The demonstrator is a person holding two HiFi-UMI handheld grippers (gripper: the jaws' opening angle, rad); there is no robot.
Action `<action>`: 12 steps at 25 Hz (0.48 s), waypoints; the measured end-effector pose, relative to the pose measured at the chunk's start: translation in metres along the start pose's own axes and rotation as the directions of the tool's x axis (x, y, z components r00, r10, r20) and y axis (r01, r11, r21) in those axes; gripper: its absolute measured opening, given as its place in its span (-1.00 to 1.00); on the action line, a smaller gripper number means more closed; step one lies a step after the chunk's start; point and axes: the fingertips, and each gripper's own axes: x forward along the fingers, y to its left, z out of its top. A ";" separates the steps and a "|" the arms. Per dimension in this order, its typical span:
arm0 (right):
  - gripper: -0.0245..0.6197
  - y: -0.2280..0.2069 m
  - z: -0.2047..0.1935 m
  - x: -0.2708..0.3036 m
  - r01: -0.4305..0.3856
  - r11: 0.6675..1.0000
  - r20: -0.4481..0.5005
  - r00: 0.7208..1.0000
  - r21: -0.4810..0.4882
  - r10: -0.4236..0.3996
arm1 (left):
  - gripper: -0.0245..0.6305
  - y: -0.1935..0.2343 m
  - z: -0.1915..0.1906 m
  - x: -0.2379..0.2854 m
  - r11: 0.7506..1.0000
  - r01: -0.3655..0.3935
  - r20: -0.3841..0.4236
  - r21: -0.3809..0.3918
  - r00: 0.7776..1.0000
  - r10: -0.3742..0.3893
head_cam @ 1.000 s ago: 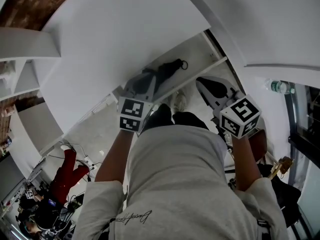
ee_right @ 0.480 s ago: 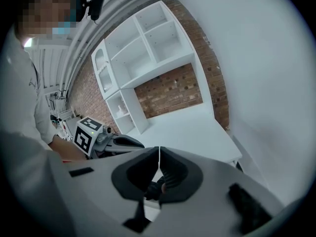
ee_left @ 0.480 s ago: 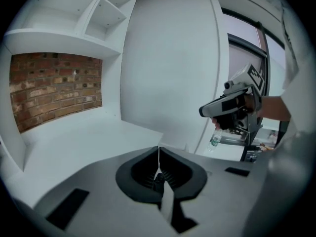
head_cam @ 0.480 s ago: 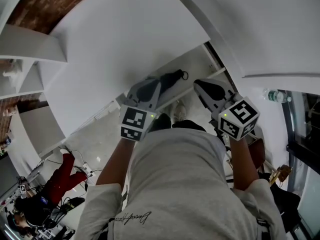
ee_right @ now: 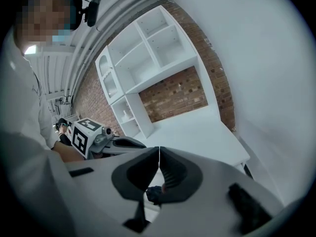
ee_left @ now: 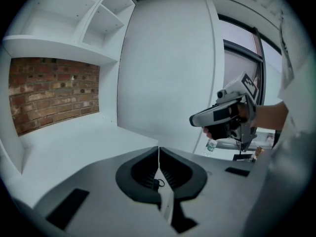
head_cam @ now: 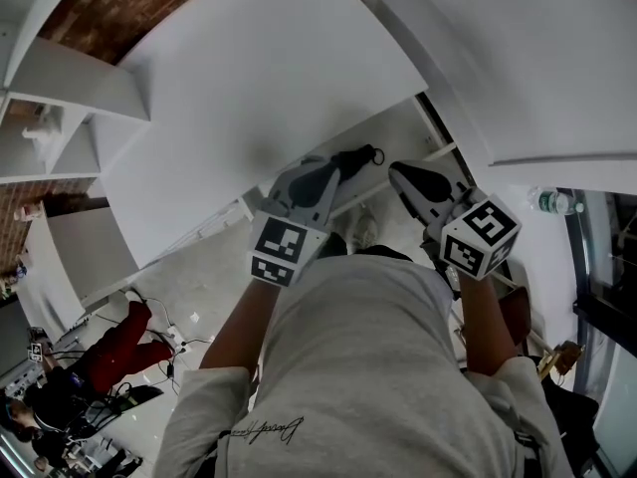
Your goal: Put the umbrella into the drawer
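A folded black umbrella (head_cam: 354, 158) lies in the open white drawer (head_cam: 403, 127) below the white counter top (head_cam: 259, 78). My left gripper (head_cam: 331, 167) hangs above the umbrella's near end, jaws shut and empty. In the left gripper view the jaws (ee_left: 158, 152) meet in a thin line, and the umbrella's strap loop (ee_left: 157, 183) shows below them. My right gripper (head_cam: 396, 171) is held to the right of the umbrella, apart from it, also shut with nothing held. The right gripper view shows a dark bit of umbrella (ee_right: 154, 193) under its closed jaws (ee_right: 159, 155).
A white panel (head_cam: 518, 58) stands right of the drawer. A water bottle (head_cam: 553, 174) sits at the far right. White open shelves (ee_right: 143, 63) and a brick wall (ee_left: 54, 95) lie to the left. A person in red (head_cam: 114, 352) sits on the floor at lower left.
Both grippers have risen away from the drawer, the left more than the right. The umbrella has stayed lying in the drawer. Both jaws stay shut.
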 end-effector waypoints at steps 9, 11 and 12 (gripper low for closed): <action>-0.84 0.020 -0.005 0.005 -0.041 0.999 -0.022 0.999 -0.026 0.041 | -0.86 0.001 -0.010 -0.023 0.999 -0.042 -0.002 -0.032 0.999 0.042; -0.84 0.024 -0.005 0.007 -0.052 0.998 -0.021 0.998 -0.029 0.051 | -0.86 0.001 -0.012 -0.028 0.998 -0.047 -0.004 -0.037 0.999 0.047; -0.84 0.026 -0.006 0.008 -0.056 0.998 -0.021 0.998 -0.029 0.056 | -0.86 0.001 -0.013 -0.030 0.998 -0.050 -0.004 -0.039 0.999 0.049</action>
